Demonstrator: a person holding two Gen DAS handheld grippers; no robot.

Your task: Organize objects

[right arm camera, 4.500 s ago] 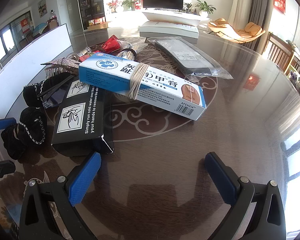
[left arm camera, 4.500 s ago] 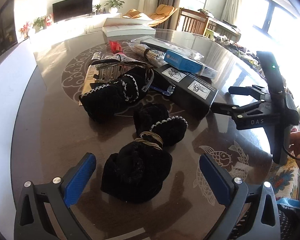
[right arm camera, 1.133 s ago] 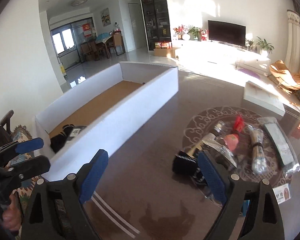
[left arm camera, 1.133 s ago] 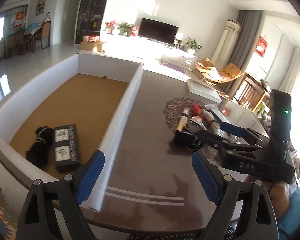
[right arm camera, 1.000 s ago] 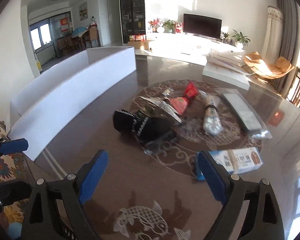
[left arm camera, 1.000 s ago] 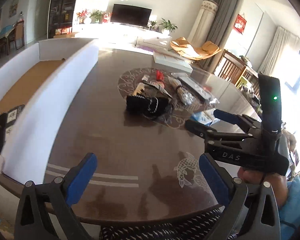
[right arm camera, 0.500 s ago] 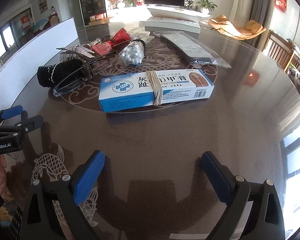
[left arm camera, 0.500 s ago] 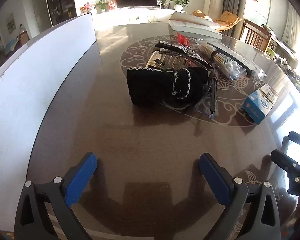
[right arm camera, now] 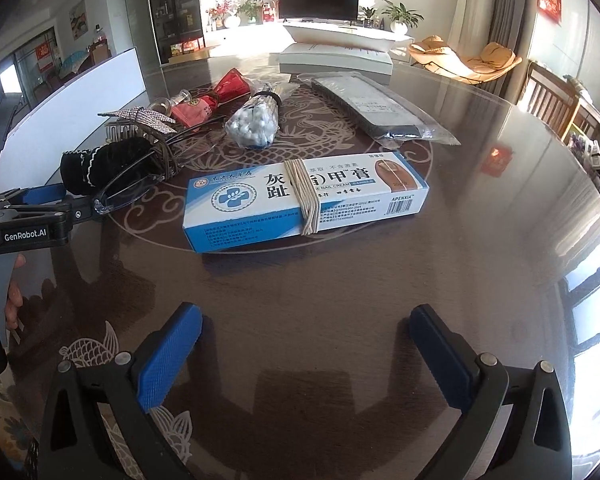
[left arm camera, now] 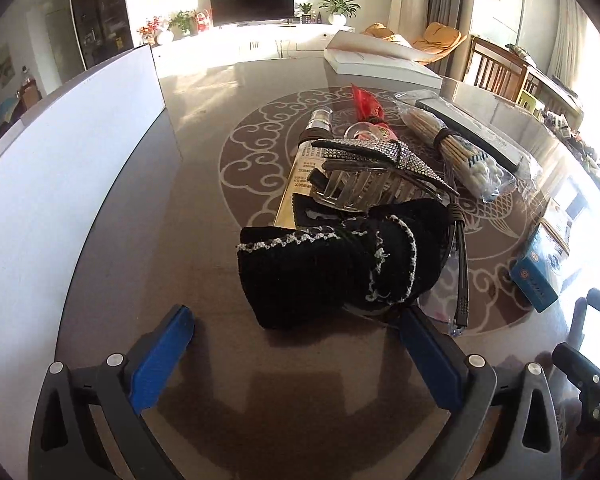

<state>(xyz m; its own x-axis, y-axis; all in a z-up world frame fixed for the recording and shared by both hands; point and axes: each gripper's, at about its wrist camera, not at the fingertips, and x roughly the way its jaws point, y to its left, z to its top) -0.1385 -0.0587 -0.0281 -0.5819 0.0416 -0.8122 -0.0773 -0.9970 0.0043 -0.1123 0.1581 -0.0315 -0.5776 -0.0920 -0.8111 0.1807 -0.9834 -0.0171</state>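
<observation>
My left gripper (left arm camera: 296, 344) is open and empty, its blue pads just short of a black knitted bundle (left arm camera: 328, 268) on the round brown table (left arm camera: 204, 200). A rhinestone hair clip (left arm camera: 376, 156), glasses (left arm camera: 458, 264) and a tube lie against the bundle. My right gripper (right arm camera: 304, 344) is open and empty, a short way in front of a blue and white cream box (right arm camera: 304, 200) bound with a rubber band. The left gripper also shows at the left edge of the right wrist view (right arm camera: 48, 206), beside the bundle (right arm camera: 108, 164).
A white-walled bin (left arm camera: 60, 160) runs along the table's left side. A bag of cotton swabs (right arm camera: 256, 120), a red packet (right arm camera: 228, 84), a flat dark packet in plastic (right arm camera: 376, 108) and a white box (right arm camera: 336, 58) lie farther back. The box's end shows in the left wrist view (left arm camera: 540, 276).
Both grippers have come in from a high, far view down to the table. The left has closed in on the black bundle, the right on the cream box. Both stay open.
</observation>
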